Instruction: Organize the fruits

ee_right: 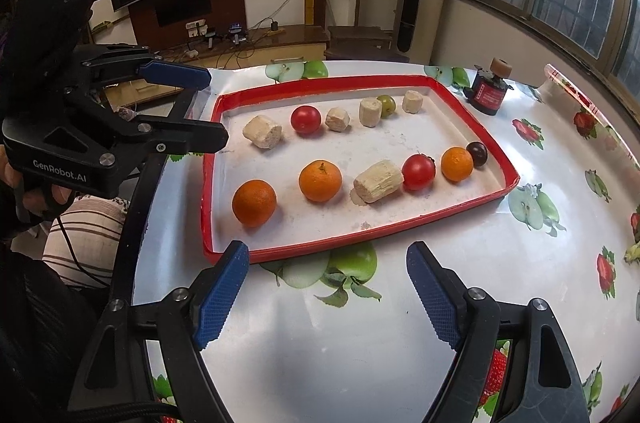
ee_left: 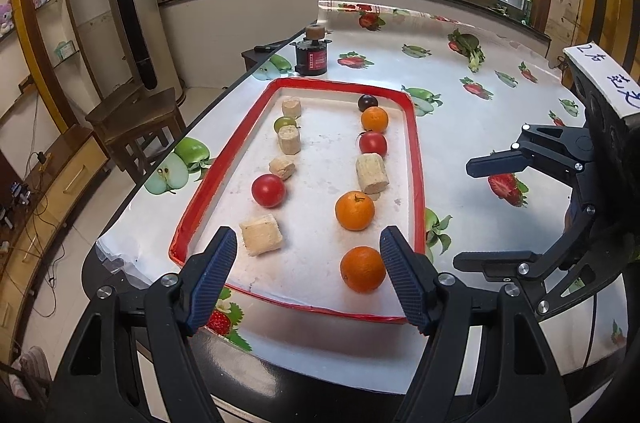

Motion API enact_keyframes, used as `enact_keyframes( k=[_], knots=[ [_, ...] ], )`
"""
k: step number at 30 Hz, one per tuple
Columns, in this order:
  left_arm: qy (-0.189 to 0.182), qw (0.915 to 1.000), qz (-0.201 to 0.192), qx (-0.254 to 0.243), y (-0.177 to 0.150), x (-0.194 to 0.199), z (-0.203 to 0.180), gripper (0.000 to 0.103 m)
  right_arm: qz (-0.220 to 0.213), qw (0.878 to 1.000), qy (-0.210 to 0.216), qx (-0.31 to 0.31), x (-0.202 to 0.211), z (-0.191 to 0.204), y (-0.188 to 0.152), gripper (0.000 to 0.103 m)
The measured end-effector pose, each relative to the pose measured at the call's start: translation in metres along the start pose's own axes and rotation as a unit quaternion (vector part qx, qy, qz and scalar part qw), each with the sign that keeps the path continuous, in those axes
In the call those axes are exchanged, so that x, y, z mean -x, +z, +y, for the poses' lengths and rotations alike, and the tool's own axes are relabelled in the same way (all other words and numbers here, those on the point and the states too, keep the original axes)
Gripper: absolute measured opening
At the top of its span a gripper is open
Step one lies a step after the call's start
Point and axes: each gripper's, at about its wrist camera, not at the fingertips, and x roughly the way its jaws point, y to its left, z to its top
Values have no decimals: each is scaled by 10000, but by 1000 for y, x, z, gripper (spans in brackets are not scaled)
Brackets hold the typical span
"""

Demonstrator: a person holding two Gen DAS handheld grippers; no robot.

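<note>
A red-rimmed white tray [ee_left: 416,159] [ee_right: 360,237] holds two rows of fruit and beige cut pieces. One row has three oranges [ee_left: 362,268] [ee_right: 254,203], a tomato [ee_left: 373,143], a beige piece [ee_left: 372,173] and a dark plum [ee_left: 367,102]. The other row has beige pieces [ee_left: 262,234], a tomato [ee_left: 268,189] and a green fruit [ee_left: 285,122]. My left gripper [ee_left: 308,279] [ee_right: 216,109] is open and empty over the tray's near end. My right gripper [ee_right: 328,297] [ee_left: 472,215] is open and empty beside the tray.
A black and red can with a cork-like top [ee_left: 311,53] [ee_right: 489,91] stands beyond the tray. The table [ee_left: 500,127] has a fruit-print cover, and its edge is to the left. A wooden stool [ee_left: 132,119] stands beside it.
</note>
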Motion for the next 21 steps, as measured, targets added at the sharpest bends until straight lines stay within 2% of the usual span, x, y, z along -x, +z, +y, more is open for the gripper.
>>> enact_keyframes(
  k=[15,21],
  knots=[
    [11,9999,-50,148,-3,6,11,74,-67,10000,-19,46,4,6,8,83],
    [127,9995,-219,205,-5,9,16,74,-82,9999,-15,57,3,9,10,83]
  ],
)
